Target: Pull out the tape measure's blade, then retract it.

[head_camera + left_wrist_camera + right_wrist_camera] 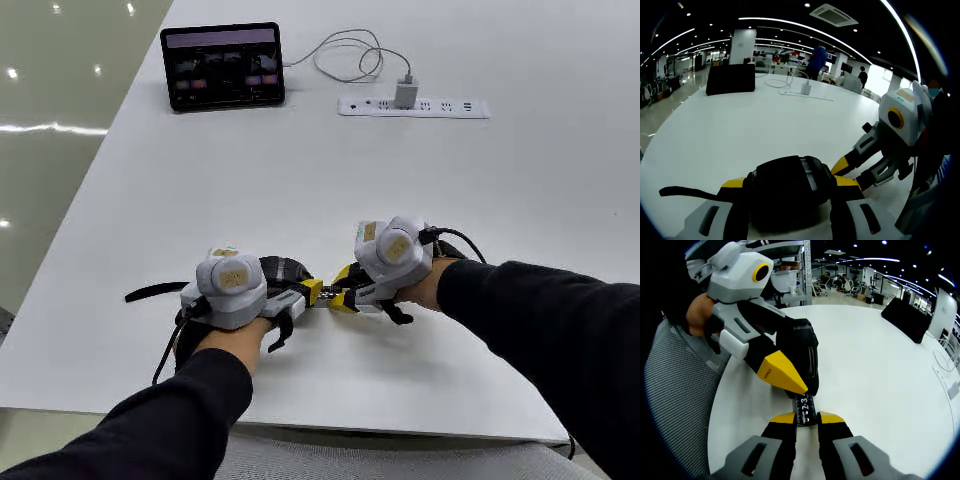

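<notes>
Black, rounded tape measure sits low on the white desk, about 6 o'clock in the head view, near the front edge and between both tools. Left tool is closed around the case: yellow-tipped jaws press its two sides, case fills the gap in the left gripper view. A black wrist strap trails off the case toward 9 o'clock, lying flat on the desk. A short stretch of narrow dark blade with pale printed digits is out of the case mouth, running toward 6 o'clock in the right gripper view. Right tool is nearly closed, yellow tips pinching the blade from both sides close to its end; hook end is hidden by the tips. The tools point at each other, tips near but apart. Dark sleeves reach both tools from the bottom of the head view. Further out, a black rectangular tablet stands at 11 o'clock, screen lit. White power strip lies at 1 o'clock with a white charger plugged in, and a looped white cable runs toward the tablet.
</notes>
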### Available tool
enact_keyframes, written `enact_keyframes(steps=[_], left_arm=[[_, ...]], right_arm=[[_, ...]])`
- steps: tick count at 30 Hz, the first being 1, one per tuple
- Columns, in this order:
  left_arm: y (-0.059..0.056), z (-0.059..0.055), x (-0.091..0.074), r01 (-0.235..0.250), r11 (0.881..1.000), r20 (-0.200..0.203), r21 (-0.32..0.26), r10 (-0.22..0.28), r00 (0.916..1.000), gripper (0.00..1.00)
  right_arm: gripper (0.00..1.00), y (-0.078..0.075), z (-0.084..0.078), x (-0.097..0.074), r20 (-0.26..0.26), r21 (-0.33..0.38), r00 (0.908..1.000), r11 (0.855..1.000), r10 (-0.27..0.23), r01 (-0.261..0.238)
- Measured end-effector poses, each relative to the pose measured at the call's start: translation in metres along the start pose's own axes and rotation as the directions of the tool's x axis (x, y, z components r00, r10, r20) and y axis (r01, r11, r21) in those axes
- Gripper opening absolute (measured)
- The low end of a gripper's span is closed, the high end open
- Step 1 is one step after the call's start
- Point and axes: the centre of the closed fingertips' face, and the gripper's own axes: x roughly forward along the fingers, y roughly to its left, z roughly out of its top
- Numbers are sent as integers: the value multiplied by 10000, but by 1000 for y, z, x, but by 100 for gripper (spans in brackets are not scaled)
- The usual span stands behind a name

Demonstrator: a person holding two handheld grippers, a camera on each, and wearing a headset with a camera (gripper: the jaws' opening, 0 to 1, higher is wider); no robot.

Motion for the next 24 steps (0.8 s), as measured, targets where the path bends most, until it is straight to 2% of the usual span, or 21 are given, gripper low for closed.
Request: enact_keyframes(steps=[3, 13, 24], left_arm=[[0, 0, 0, 0, 10000, 6, -4, 0, 10000, 62], [0, 0, 0, 22, 10000, -2, -18, -22, 10000, 62], [0, 1, 0, 34, 10000, 11, -38, -34, 10000, 62]], right_arm=[[12, 0, 1, 1, 46, 112, 10000, 9999, -12, 12], [12, 1, 5, 6, 18, -239, 9999, 9996, -124, 125], [12, 1, 9, 10, 49, -176, 9999, 9998, -118, 119]])
